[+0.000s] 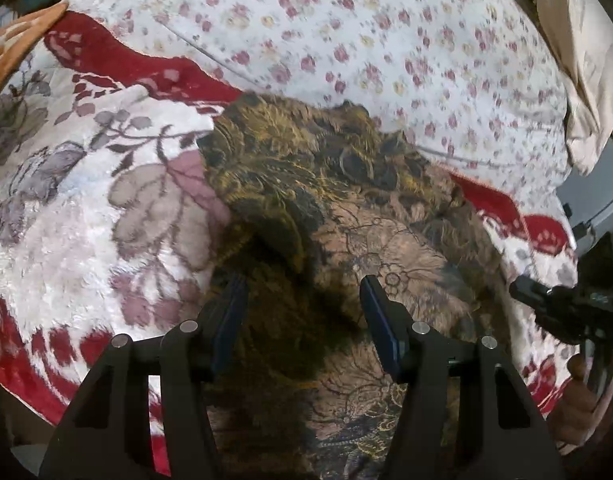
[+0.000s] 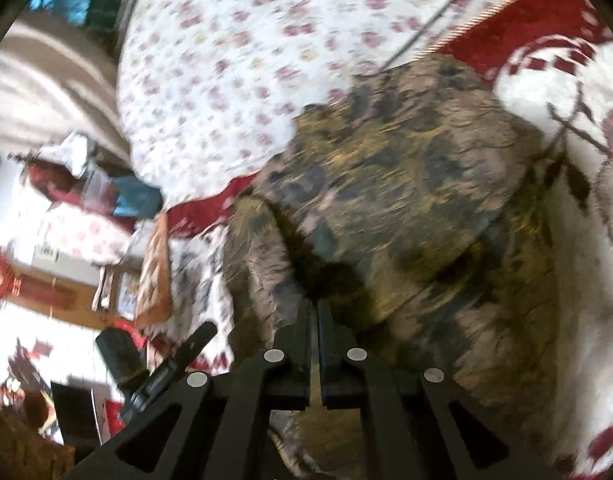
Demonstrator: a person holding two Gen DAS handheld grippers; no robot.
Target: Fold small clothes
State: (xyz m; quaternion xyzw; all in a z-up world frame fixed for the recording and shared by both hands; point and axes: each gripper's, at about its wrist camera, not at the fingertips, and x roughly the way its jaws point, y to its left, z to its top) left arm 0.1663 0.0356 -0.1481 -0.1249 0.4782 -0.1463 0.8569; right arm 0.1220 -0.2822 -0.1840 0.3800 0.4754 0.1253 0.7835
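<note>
Mid-fold, by the look of it. Brown patterned garment (image 1: pixel 346 208) on the bed, lying over a plush red-and-white blanket (image 1: pixel 66 208), far edge reaching a floral sheet (image 1: pixel 366 40). Still bunched: dark crease running through the middle, lumpy far edge, no flat rectangle yet.

Right tongs (image 2: pixel 315 312) nearly closed, pinching a strip of the garment's cloth between the pads; fabric draped from there and pulled up in a ridge in the right wrist view. Picture smeared, so detail of the pinched edge unclear.

Left tongs (image 1: pixel 302 300) standing wide, hovering above the garment's near part, nothing between the pads. Contact with the cloth cannot be told.

Judged done: garment on the bed, one edge taken up. Judged left: carrying that edge across, laying it flat, smoothing, any further folds. No finished folded pieces visible in either view.
</note>
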